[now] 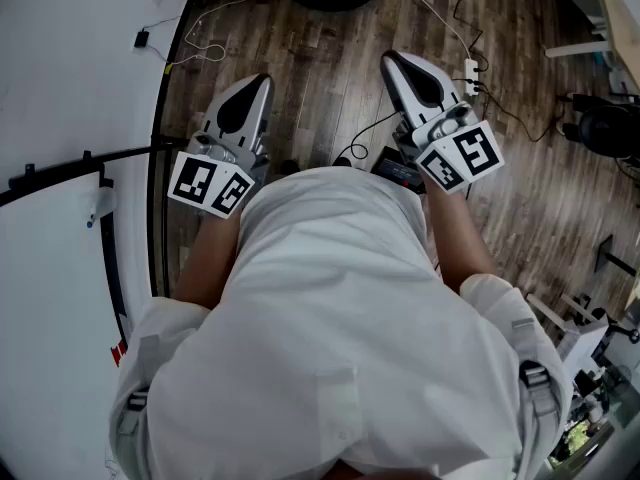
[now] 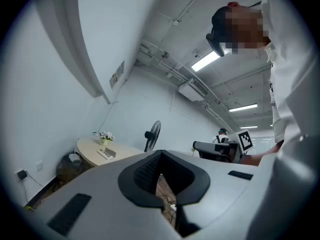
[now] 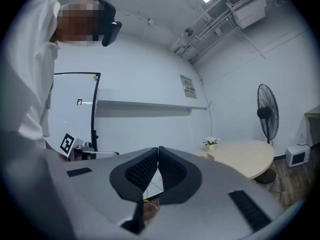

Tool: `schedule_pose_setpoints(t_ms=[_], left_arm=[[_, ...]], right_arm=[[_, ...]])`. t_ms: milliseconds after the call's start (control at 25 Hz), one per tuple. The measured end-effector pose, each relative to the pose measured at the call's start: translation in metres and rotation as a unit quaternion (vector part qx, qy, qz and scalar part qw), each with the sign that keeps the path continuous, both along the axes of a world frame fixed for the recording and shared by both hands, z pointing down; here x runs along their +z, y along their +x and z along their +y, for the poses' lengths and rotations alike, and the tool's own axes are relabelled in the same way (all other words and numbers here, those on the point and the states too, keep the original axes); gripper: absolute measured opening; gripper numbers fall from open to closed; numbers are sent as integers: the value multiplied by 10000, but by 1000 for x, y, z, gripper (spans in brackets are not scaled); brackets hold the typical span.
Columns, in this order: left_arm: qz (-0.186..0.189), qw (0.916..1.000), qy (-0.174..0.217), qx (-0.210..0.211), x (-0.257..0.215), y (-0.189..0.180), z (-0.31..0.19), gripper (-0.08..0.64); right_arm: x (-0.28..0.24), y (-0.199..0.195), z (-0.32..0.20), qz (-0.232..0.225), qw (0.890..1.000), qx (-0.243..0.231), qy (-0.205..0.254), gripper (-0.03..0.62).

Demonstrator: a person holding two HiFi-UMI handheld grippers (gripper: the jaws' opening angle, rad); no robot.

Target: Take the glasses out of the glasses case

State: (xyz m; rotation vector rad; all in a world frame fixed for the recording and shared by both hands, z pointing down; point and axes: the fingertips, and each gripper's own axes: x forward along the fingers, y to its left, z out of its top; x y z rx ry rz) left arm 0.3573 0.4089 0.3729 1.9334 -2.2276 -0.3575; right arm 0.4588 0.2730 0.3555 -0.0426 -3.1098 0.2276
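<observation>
Left gripper [image 2: 160, 154]: jaws together at the tips, nothing between them; it pointed down and ahead of us at waist level.
Right gripper [image 3: 158, 150]: pads met as well, empty; it was held beside the left one, well apart from it.
Below the tips: only floor [image 1: 320, 58] and loose cables [image 1: 200, 53].
Case: we found it in none of the three views, neither near nor between the jaws.
Glasses: likewise not seen.
Progress: we judged the task not begun, with nothing gripped and nothing opened.
Left to do: reach the case, open it, lift the glasses out, which is every step.
Count: two grippers, two marker cubes [image 1: 210, 186], one fan [image 3: 267, 111], one round table [image 3: 245, 156], one flower pot [image 3: 210, 142]; no case and no glasses counted.
Beyond the right jaws: the table and fan stood far off.
</observation>
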Motion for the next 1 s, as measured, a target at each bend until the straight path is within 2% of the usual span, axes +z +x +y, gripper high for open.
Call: schedule_pose_setpoints(t_ms=[160,360,720,840,920,1000], left_arm=[[128,9997,-209,-42,0,17,-23,12],[146,9995,-169,-235,-1,23,-36,12],[-168,9990,-356,-220,-10,45,-42,12],[1,9993,-312,-210,-13,52,-38,12],[169,9991,-284,-264,-23,57,-40,12],[162,9991,-241,-300,-32,59,-46,12]], right_arm=[[2,18,-21,58,9999,18,-133,25],[9,26,-33,67,9995,-123,-295,25],[6,40,-44,-158,9973,-501,-518,26],[15,47,-38,36,9967,-594,-559,26],[16,55,-43,58,9951,-642,-744,26],[10,60,-50,-8,9924,-760,-969,26]])
